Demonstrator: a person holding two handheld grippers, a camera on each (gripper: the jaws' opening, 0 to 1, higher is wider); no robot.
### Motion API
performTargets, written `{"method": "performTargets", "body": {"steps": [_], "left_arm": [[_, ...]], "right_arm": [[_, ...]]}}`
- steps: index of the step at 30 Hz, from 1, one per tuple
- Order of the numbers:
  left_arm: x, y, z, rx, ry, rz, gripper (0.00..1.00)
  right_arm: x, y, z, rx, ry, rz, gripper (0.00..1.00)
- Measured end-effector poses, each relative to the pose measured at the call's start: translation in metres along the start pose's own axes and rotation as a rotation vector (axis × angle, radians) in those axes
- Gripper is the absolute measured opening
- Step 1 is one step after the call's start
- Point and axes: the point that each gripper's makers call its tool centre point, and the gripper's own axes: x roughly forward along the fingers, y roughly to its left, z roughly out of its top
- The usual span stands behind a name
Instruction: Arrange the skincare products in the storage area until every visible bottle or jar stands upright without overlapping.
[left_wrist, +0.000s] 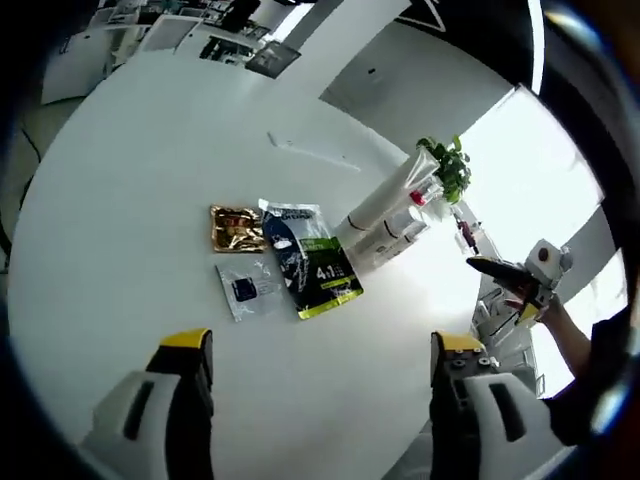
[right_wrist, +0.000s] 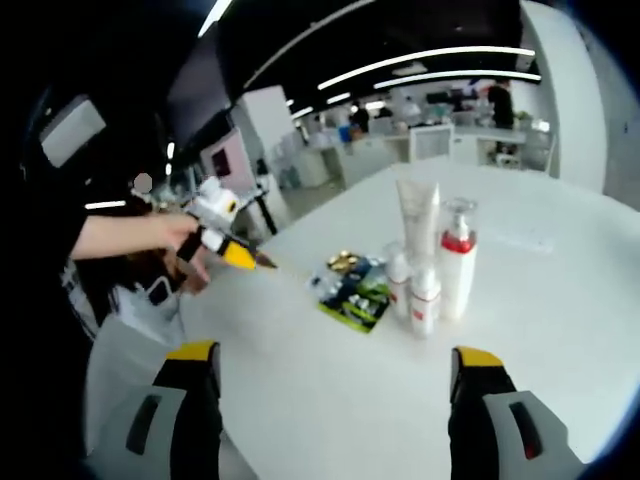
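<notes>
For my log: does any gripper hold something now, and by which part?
Nothing is held. The left gripper and the right gripper are both open above the white table, apart from the bottles and sachets.

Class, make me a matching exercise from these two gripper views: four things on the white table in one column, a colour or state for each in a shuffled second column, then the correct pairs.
1. gold sachet
2. pump bottle
3. tall tube
4. large sachet

A. lying flat, dark with a green lower edge
B. standing, white with a red collar
C. lying flat, shiny gold
D. standing, plain white, tallest of the group

Pairs: 1-C, 2-B, 3-D, 4-A
</notes>
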Motion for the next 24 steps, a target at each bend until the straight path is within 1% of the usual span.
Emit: {"method": "performTargets", "body": {"steps": [1, 4, 5, 10, 12, 16, 19, 20, 22, 23, 24], "left_arm": [[-0.004, -0.004, 0.0, -0.005, -0.014, -0.004, 0.86], [-0.015, -0.009, -0.001, -0.004, -0.031, 0.004, 0.88], [-0.02, -0.011, -0.001, 0.015, -0.041, 0.015, 0.9], [-0.04, -0.016, -0.001, 0.051, -0.072, 0.051, 0.99], [-0.049, -0.02, -0.002, 0.059, -0.077, 0.061, 0.99], [-0.064, -0.031, 0.0, 0.097, -0.103, 0.062, 0.99], [-0.075, -0.041, 0.004, 0.139, -0.148, 0.068, 0.99], [-0.078, -0.042, 0.005, 0.155, -0.155, 0.071, 0.99], [-0.085, -0.045, 0.005, 0.195, -0.16, 0.089, 0.99], [-0.089, -0.048, 0.005, 0.225, -0.164, 0.099, 0.99], [-0.093, -0.05, 0.004, 0.233, -0.166, 0.104, 0.99]], "right_arm": [[-0.002, 0.002, 0.003, -0.004, -0.006, -0.003, 0.99], [-0.009, 0.005, 0.01, -0.015, -0.028, -0.005, 0.99], [-0.01, 0.006, 0.011, -0.015, -0.033, -0.005, 0.99], [-0.018, 0.016, 0.018, -0.046, -0.053, 0.001, 0.99], [-0.021, 0.019, 0.02, -0.053, -0.059, 0.0, 0.99], [-0.031, 0.026, 0.027, -0.068, -0.084, -0.004, 0.99], [-0.039, 0.03, 0.029, -0.09, -0.09, -0.018, 0.99], [-0.04, 0.031, 0.03, -0.092, -0.092, -0.018, 0.99], [-0.044, 0.035, 0.035, -0.1, -0.117, -0.019, 0.99], [-0.047, 0.038, 0.038, -0.107, -0.126, -0.019, 0.99], [-0.049, 0.039, 0.039, -0.113, -0.132, -0.02, 0.99]]}}
